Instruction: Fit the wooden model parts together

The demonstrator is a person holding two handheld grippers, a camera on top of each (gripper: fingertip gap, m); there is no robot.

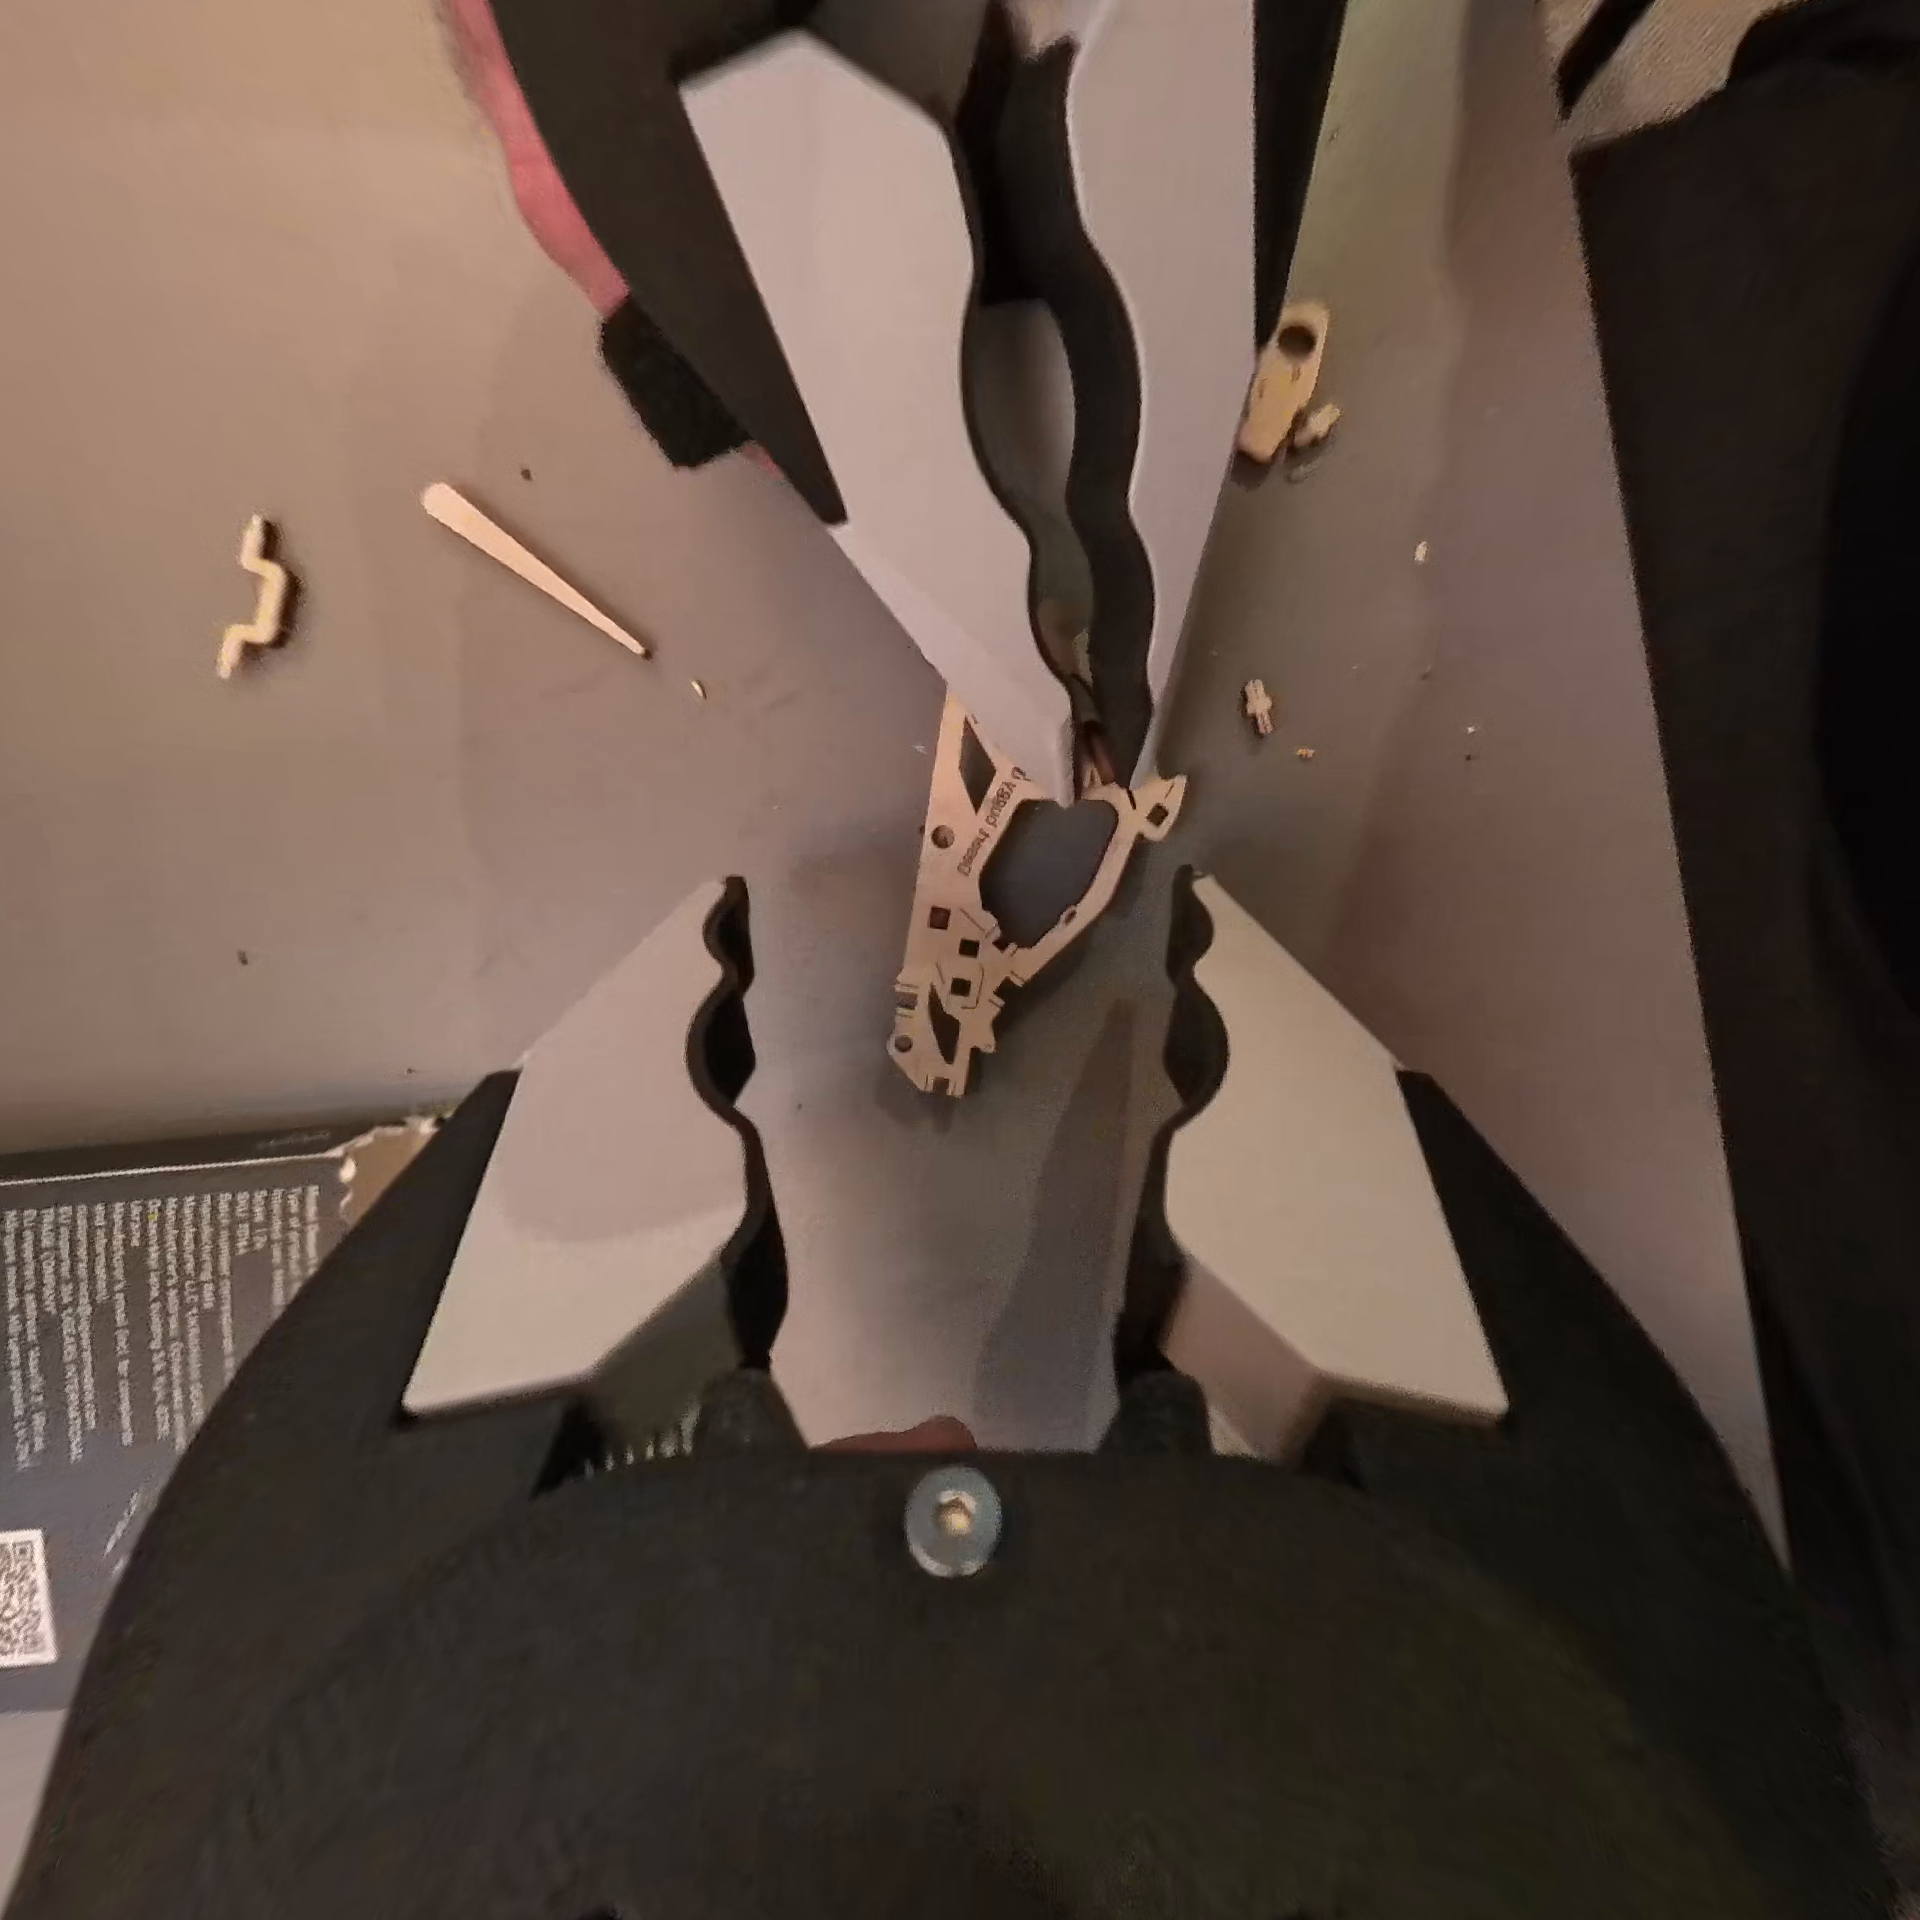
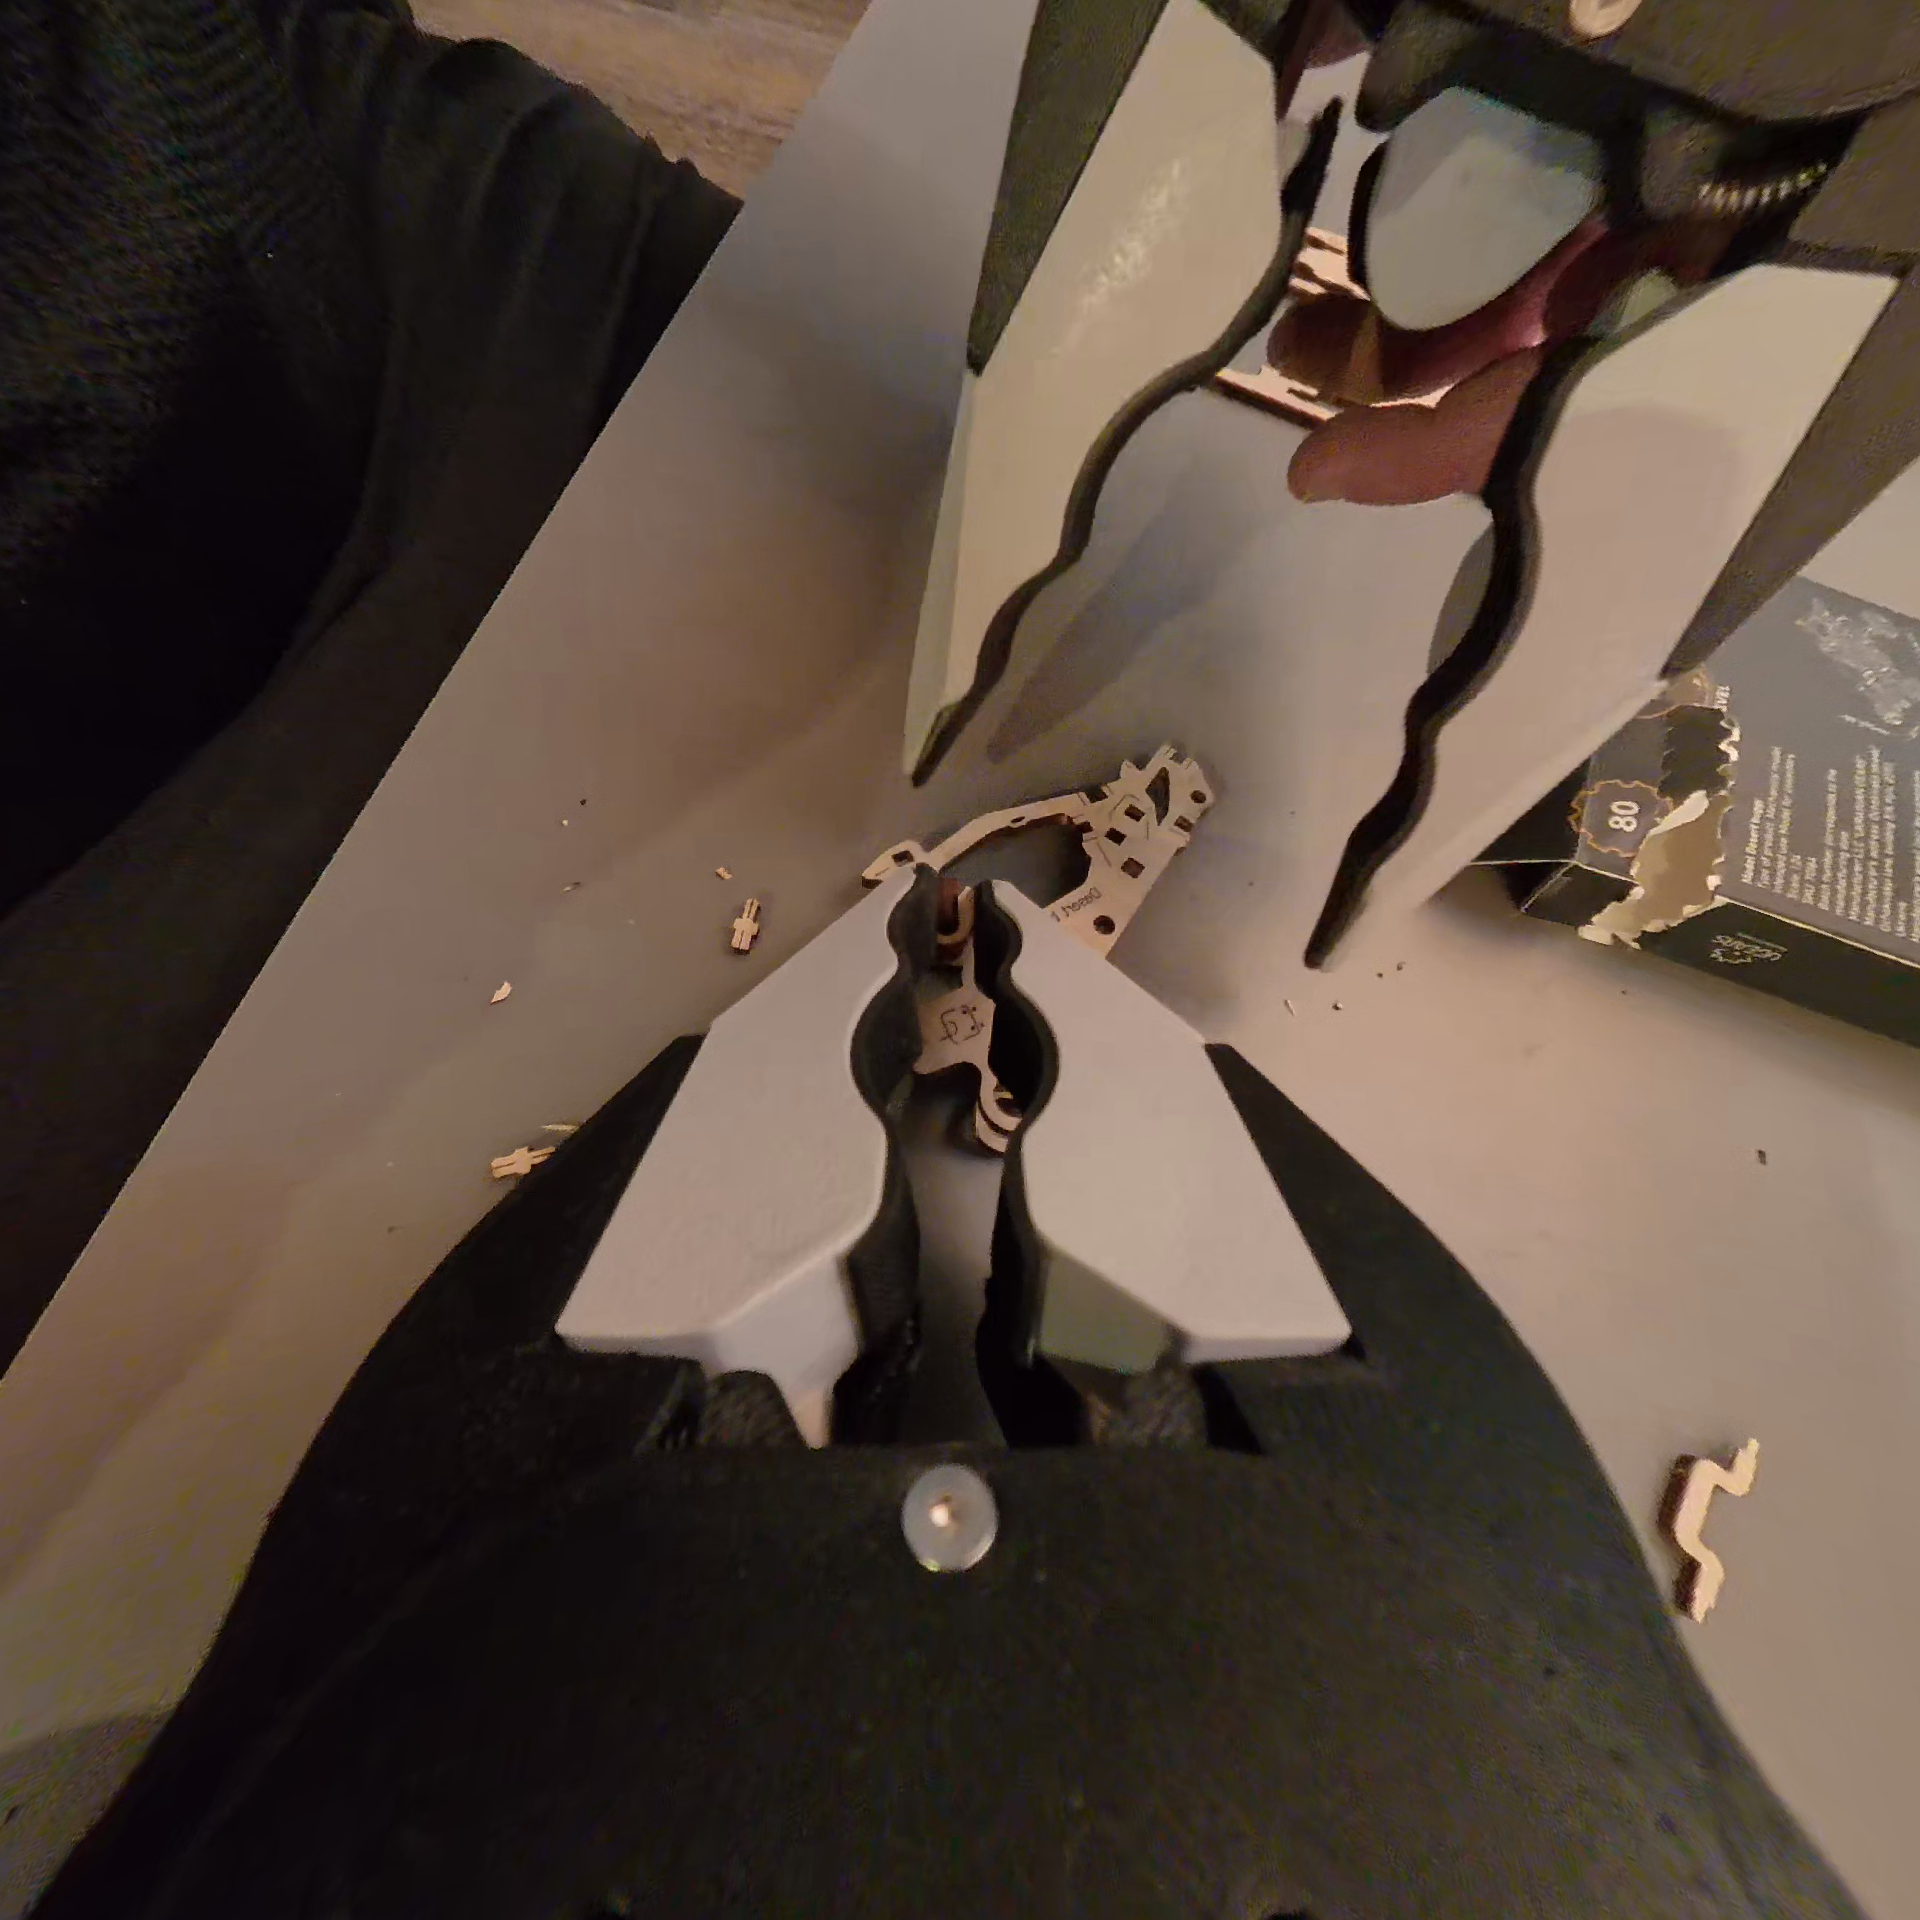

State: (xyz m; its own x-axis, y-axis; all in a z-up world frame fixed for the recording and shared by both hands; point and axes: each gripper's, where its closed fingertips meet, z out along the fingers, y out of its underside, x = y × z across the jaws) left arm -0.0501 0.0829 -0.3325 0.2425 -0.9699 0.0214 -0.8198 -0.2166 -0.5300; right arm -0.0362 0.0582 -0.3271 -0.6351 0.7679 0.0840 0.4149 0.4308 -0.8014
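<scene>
Engraved lettering, not reproduced here, runs along the flat wooden part [image 1: 951,883], lying just ahead of the left gripper [image 1: 956,878], whose fingers stand apart. An engraved mark sits on the small wooden piece [image 2: 951,1029] pinched in the right gripper [image 2: 951,894]. The dark box [image 1: 125,1351], behind and left of the left gripper, carries columns of small print and a QR code [image 1: 26,1595]. Its torn end bears a numbered round badge [image 2: 1626,814].

Two grippers: left gripper [image 1: 956,883], right gripper [image 2: 951,883].

One large flat wooden frame piece [image 1: 961,935]. One small wooden part [image 2: 956,1029] between the right fingers.

Loose on the table [image 1: 364,831]: one zigzag piece [image 1: 255,597], one tapered stick [image 1: 530,566], two cross-shaped pegs [image 2: 744,925] [image 2: 520,1161].

One dark torn box [image 2: 1766,821].
</scene>
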